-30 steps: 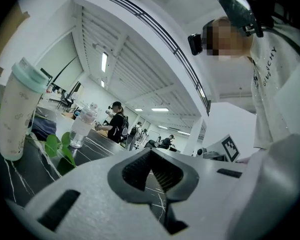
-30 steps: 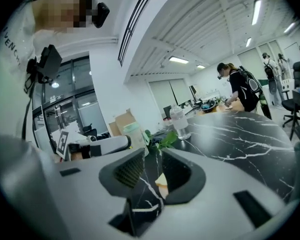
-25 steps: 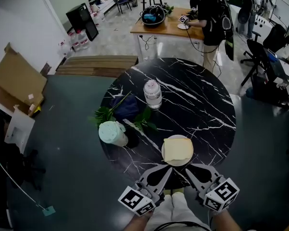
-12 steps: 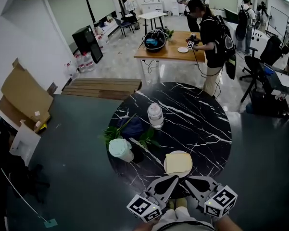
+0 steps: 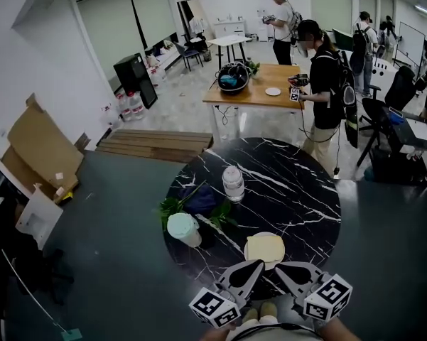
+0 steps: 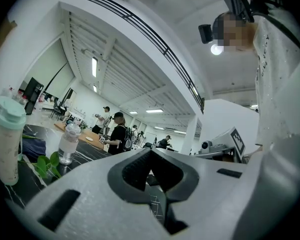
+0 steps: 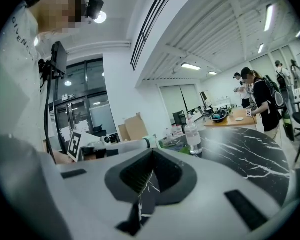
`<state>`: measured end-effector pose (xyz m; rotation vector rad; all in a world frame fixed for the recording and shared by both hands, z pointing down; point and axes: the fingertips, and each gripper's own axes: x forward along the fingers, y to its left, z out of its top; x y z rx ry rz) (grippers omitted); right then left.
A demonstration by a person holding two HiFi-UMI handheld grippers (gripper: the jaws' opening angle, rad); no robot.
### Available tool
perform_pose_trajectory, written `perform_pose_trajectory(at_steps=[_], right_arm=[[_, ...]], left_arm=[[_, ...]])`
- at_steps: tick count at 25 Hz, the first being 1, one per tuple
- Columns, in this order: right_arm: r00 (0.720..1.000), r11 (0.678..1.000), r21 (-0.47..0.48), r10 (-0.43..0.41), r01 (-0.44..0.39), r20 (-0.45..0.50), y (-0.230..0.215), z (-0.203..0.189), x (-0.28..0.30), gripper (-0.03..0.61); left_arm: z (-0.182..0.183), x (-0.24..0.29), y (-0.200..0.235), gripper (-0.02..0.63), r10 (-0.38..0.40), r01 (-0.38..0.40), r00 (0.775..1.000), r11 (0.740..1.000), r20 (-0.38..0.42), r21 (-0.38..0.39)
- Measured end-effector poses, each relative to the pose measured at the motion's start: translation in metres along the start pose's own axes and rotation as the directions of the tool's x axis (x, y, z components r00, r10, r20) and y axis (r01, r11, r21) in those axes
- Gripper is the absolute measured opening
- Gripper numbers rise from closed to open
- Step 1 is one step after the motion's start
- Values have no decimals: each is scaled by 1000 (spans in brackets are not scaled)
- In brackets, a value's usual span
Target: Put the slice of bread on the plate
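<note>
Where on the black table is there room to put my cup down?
The right half of the table is bare, from the water bottle and the plate with bread out to the rim. The left side is crowded: lidded cup, leaves, blue cloth.

1) plate (image 5: 246, 253): mostly under bread slice (image 5: 264, 247), rim only.
2) tabletop (image 5: 298, 190), near edge: behind left tongs (image 5: 258, 265) & right tongs (image 5: 280, 267).
3) dark item (image 5: 202, 199) among leaves (image 5: 172, 206): type n/k.
4) cup (image 6: 5, 139): btm cut by pic edge.
</note>
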<state>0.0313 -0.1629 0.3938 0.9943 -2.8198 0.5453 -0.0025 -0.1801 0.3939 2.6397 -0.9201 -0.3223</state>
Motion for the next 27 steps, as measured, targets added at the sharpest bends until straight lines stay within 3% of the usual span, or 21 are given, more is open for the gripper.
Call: perform_pose_trajectory(at_steps=[5,27], right_arm=[[1000,1000,-16,3,-3,11,2,7,3,10],[1000,999,34,-17,17,7,0,-4,-4,9]], left_arm=[[4,3,-5,8,-34,34,999,999,-3,24],[-2,-18,5,8,39,-39,999,999,5,4]])
